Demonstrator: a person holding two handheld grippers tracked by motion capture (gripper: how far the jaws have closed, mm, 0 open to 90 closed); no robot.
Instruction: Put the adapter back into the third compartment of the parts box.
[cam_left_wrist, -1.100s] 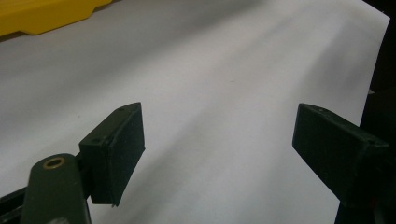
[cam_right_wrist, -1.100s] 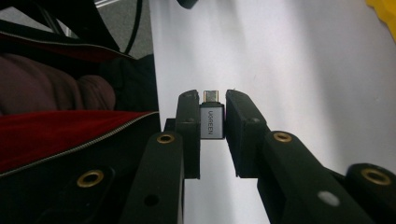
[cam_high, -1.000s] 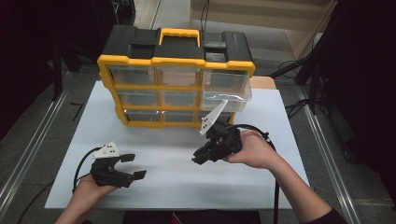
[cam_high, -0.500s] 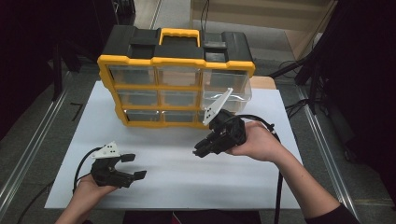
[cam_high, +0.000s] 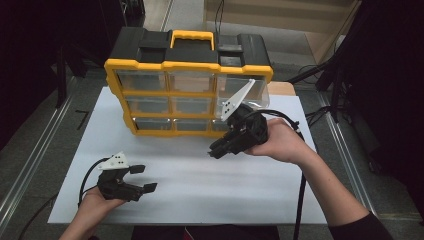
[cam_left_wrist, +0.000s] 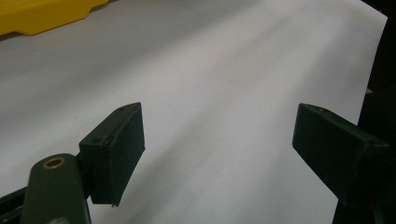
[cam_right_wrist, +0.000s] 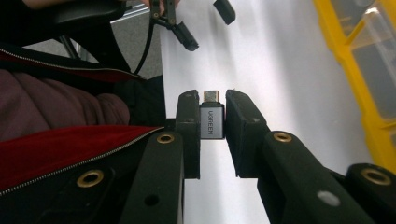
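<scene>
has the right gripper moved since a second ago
Yes: the right gripper has risen toward the yellow organizer, its grey plate now overlapping the upper right drawer.

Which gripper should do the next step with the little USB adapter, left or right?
Right. The right gripper is already shut on the grey USB adapter and sits close to the yellow organizer with its clear drawers. The left gripper rests open and empty near the front edge of the white sheet, farther from the drawers.

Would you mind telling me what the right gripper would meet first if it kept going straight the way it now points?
Probably the white sheet. The right gripper, shut on a small grey USB adapter, points down-left across it, roughly toward the left gripper. Depth is unclear.
</scene>
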